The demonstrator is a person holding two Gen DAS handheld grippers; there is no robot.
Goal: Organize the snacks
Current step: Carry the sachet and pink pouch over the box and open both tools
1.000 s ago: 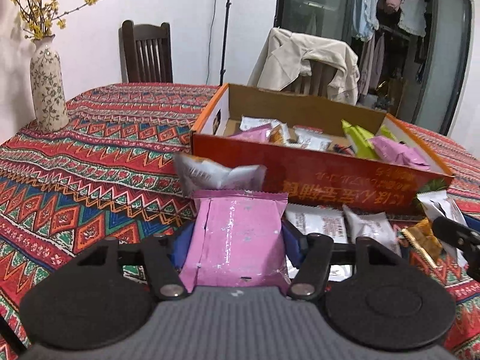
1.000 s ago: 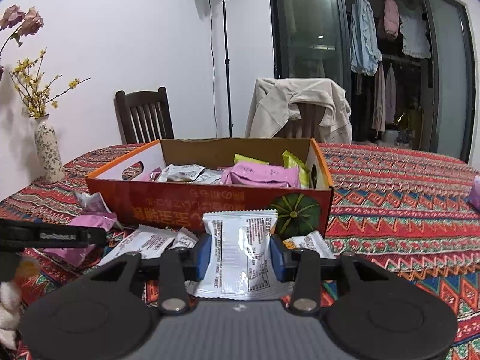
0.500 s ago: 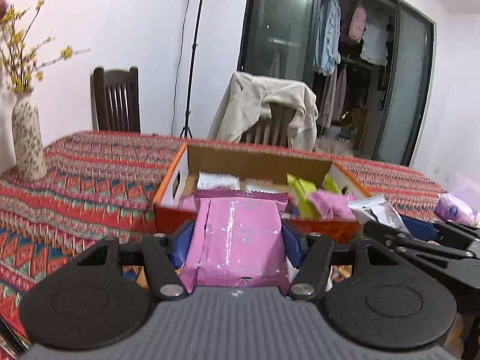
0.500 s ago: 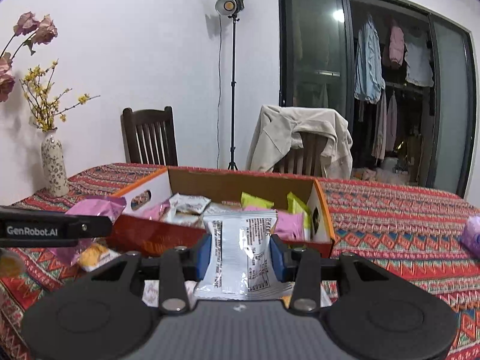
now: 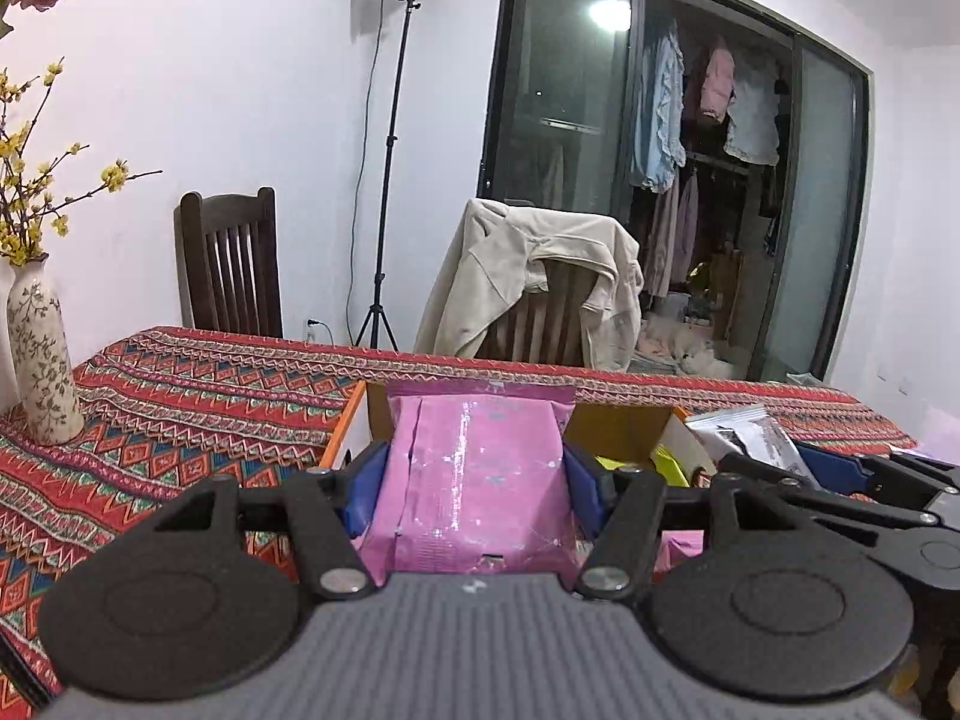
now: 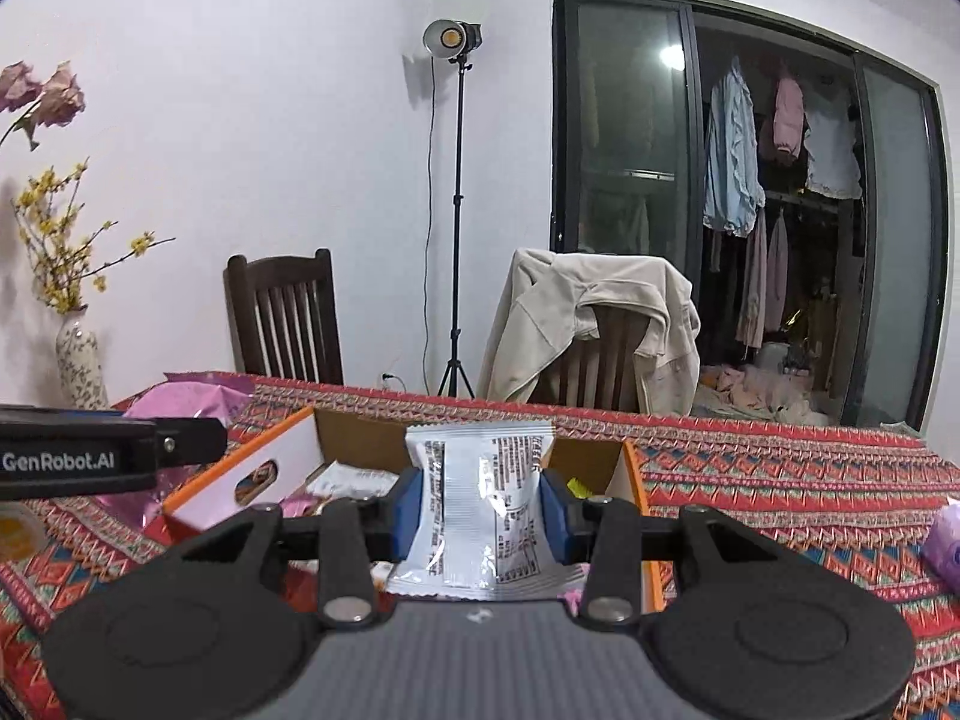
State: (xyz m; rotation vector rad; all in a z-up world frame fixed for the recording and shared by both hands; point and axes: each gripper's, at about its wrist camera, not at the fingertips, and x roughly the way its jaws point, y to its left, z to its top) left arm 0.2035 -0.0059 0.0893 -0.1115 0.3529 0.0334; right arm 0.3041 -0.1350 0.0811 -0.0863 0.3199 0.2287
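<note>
Pink packet (image 5: 474, 480) pinched in left claw (image 5: 474, 495) (right claw (image 6: 483, 510) grips white packet (image 6: 480, 510)).

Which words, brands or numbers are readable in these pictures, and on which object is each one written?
"GenRobot.AI": white letters on the black side of the left gripper, seen in the right wrist view.
White snack packet held by the right gripper: dense black print, too small to read.
Pink snack packet held in the left gripper: no legible text.
Cardboard box: no lettering visible.

A table covered by a red patterned cloth (image 6: 780, 480) carries an open cardboard box (image 6: 288, 456) with snack packets inside, a flowered vase (image 5: 39, 354) at its left corner, and a purple packet (image 6: 945, 540) at the right.
</note>
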